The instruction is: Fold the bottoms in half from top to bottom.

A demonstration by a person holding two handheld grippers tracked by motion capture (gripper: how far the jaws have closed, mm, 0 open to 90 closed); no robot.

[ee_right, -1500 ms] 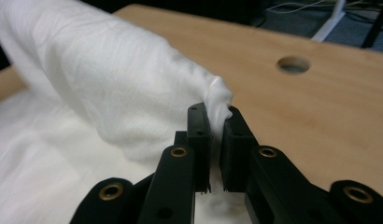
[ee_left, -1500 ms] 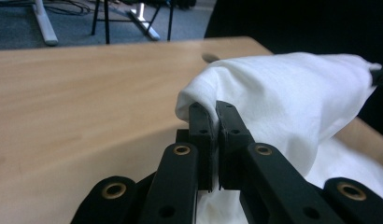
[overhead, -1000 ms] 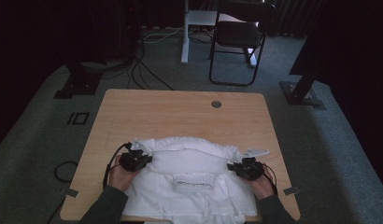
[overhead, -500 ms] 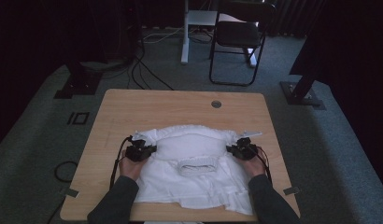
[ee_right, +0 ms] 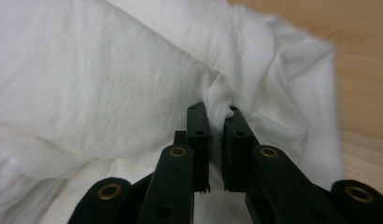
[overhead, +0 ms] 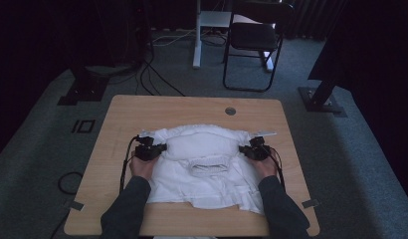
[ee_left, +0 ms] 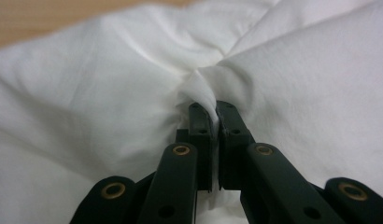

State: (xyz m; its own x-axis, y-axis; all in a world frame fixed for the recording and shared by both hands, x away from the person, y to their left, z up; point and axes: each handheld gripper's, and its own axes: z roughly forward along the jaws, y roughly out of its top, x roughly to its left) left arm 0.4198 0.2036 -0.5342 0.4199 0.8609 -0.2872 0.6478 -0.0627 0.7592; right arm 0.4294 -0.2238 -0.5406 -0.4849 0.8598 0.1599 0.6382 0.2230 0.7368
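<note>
Your left gripper (ee_left: 215, 114) and right gripper (ee_right: 216, 114) each pinch a fold of the white garment (overhead: 207, 164), which lies mid-table (overhead: 192, 107) toward the near edge. One fold looks begun, its far part bunched up; flattening and further folds seem left.
</note>
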